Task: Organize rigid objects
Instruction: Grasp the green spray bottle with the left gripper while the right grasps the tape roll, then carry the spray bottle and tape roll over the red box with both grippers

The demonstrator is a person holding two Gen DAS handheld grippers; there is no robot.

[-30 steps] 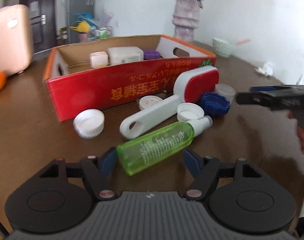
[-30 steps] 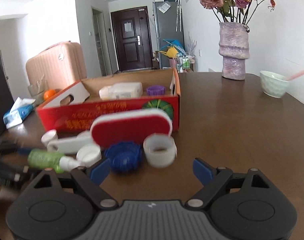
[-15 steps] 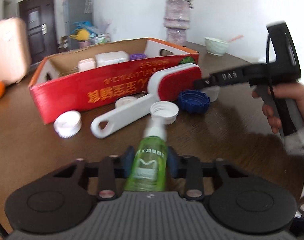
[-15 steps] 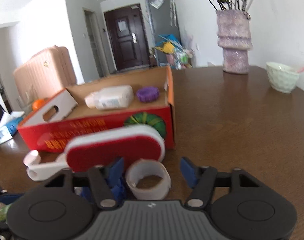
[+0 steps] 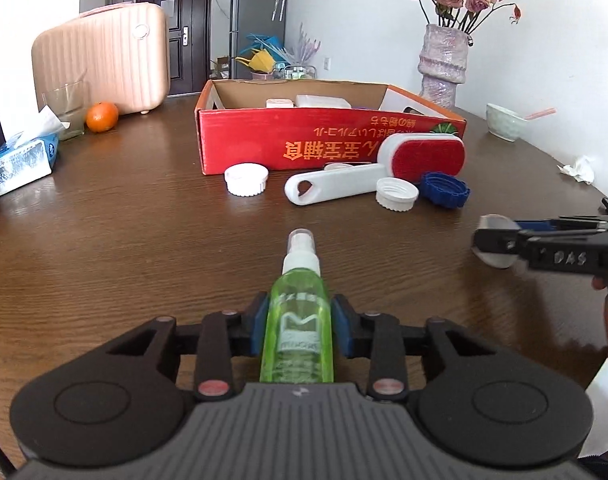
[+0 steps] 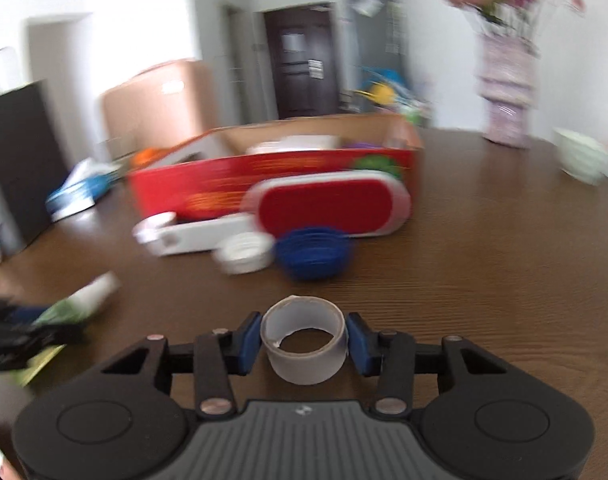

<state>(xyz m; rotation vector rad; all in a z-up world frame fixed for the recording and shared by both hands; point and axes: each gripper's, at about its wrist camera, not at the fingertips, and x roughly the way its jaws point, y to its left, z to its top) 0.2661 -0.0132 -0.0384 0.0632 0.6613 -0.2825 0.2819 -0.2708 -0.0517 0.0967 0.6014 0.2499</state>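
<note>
Both grippers have pulled back from the clutter since the earlier frames, each carrying something away from the red cardboard box (image 5: 328, 142). Left gripper (image 5: 298, 328) has its jaws clamped on the body of the green spray bottle (image 5: 298, 328), nozzle pointing toward the box and lifted clear of the desk (image 5: 124, 240), well short of the box's front wall. Right gripper (image 6: 304, 340) has its jaws pressed against both sides of the tape roll (image 6: 304, 344), which is held with its opening facing up, also well in front of the box; the right wrist view is blurred.

Against the box's front wall leans the red-and-white brush (image 5: 384, 168), its handle running along the desk to the left. Just in front of the brush lie a white cap (image 5: 397, 194) and a blue cap (image 5: 446, 190), side by side. Another white cap (image 5: 246, 179) sits near the box's left front corner. Inside the box are white containers (image 5: 322, 101) and something purple, too hidden to make out.

Left of the box stand an orange (image 5: 101, 117), a tissue pack (image 5: 22, 158) and a pink suitcase (image 5: 104, 56); to its right, a flower vase (image 5: 444, 68) and a pale bowl (image 5: 506, 122).
</note>
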